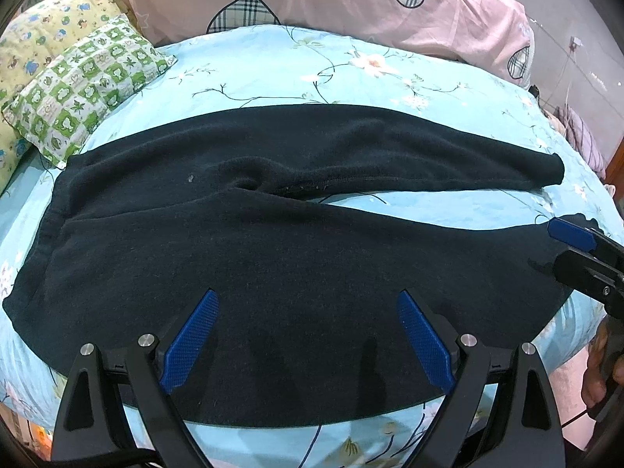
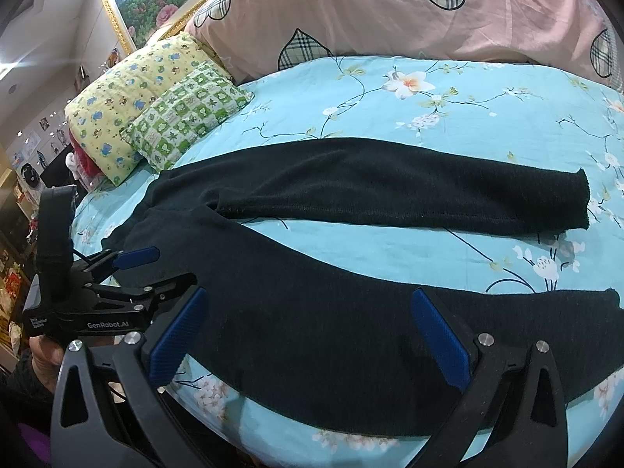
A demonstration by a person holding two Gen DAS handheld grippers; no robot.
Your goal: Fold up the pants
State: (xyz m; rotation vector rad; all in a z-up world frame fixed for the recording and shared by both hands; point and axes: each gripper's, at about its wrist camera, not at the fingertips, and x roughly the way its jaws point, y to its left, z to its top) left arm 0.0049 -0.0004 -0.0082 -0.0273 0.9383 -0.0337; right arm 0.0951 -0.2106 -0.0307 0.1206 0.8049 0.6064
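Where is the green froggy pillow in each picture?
Left wrist view: the green checked pillow sits at the upper left, just above the waistband end of the black pants.
Right wrist view: the same pillow lies left of centre, higher up.
Shared landmark: the yellow pillow beside it.

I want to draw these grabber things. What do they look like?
Each tool, left and right, has two flat blue fingers with a bumpy grid texture, on black angular frames with silver bolts. The left one's side reads "GenRobot.AI" in white, and a thin black cable trails off it.
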